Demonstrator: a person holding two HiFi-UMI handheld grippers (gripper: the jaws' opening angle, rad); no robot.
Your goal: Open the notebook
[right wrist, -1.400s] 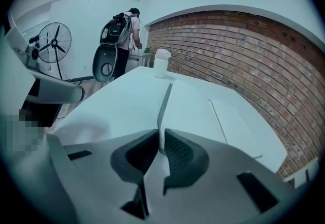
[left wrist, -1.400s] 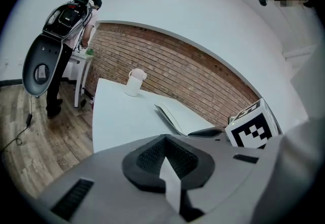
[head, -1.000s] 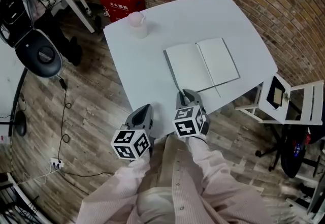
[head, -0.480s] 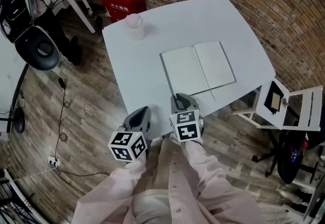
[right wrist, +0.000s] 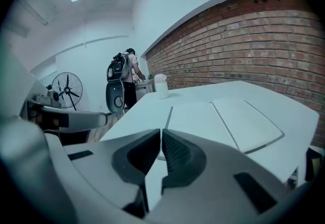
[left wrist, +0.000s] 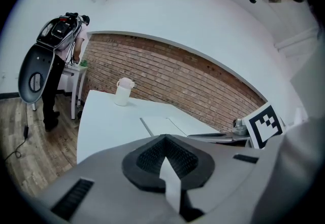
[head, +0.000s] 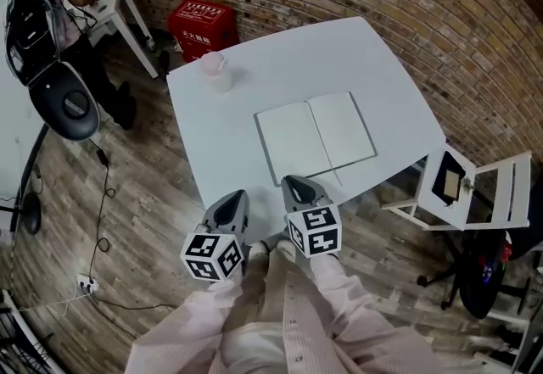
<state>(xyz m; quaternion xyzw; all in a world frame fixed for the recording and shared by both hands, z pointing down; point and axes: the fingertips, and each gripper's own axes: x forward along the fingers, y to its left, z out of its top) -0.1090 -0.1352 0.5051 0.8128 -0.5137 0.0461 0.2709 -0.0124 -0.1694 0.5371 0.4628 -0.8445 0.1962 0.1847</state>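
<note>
Head view shows the notebook lying open and flat mid-table, both pages up, so the task looks done. Clear of it, at the near edge, the left gripper has its jaws together and empty. The right gripper has just been closing its jaws, which are now together on nothing.

A notebook is laid open and flat near the middle of the white table, blank pages turned up. A pale cup is stood upright near the far left corner, well apart from it.
</note>
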